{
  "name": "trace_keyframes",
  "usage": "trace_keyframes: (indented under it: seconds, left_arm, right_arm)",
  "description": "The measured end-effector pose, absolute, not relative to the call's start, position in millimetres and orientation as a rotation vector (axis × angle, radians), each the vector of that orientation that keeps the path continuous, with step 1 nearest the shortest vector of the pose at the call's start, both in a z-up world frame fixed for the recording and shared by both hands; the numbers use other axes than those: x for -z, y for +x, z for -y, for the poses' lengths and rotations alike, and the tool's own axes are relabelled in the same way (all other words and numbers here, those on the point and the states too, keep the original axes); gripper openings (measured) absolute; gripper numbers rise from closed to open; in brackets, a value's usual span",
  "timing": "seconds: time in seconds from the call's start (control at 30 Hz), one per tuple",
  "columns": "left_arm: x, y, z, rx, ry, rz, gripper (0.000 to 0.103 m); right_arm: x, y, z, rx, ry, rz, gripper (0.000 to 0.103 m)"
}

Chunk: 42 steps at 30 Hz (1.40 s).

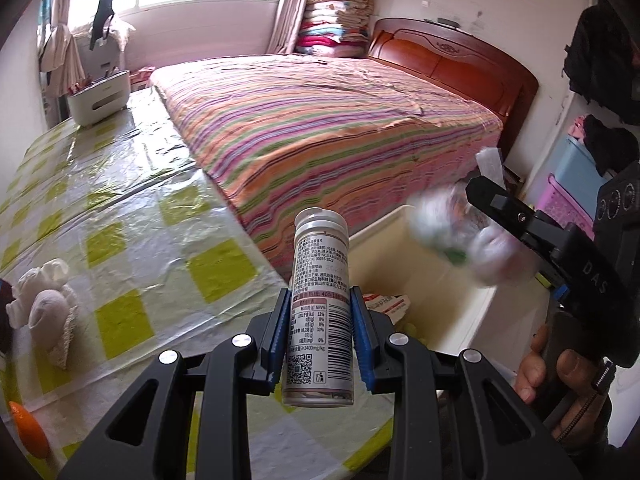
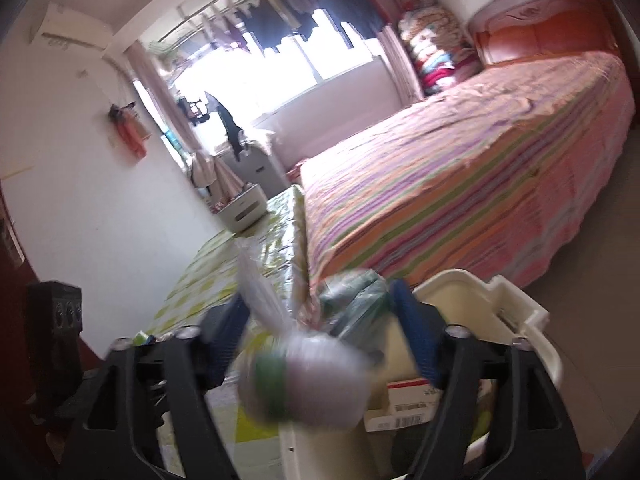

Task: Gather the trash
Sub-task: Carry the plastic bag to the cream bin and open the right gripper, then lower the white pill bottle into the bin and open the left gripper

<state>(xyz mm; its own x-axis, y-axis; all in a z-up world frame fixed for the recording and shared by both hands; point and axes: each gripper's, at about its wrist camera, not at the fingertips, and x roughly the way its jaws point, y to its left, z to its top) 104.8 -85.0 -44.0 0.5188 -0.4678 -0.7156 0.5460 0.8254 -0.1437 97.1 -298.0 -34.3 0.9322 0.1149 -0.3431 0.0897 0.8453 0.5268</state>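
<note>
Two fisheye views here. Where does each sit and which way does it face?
Left wrist: on the left gripper, over the checked table, facing the bed; shows its tube and the person's hand.
Right wrist: on the right gripper, above the cream bin, facing the window; blurred plastic bag between its open fingers.
Shared: bed, table, bin, bag.

- Left wrist view: sits close behind its own fingers, over the near end of the checked table point(image 1: 120, 208), tilted steeply down, facing the striped bed point(image 1: 320, 128) and its headboard.
- Right wrist view: close over the cream bin point(image 2: 520, 312) at the table's end, nearer level, facing along the bed toward the window point(image 2: 280, 68).
- Shared: bed, table, bin, window, and the stacked quilts point(image 1: 340, 16) beside the headboard.
</note>
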Motion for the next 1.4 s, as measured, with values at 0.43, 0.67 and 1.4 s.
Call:
trace_keyframes:
  seconds: [0.43,0.67,1.4]
  left_arm:
    - [54,106,108,0.654,0.128,-0.848,0.028]
    - [56,106,116,0.676,0.137,-0.858,0.028]
    - [27,114,83,0.566,0.092,-0.735,0.081]
  right_arm:
    - [32,84,316,0.027,0.65,-0.315,0.081]
    - [34,83,318,0.031,0.663,-0.32,0.081]
    - [35,92,310,-0.005,0.673,-0.346,0.081]
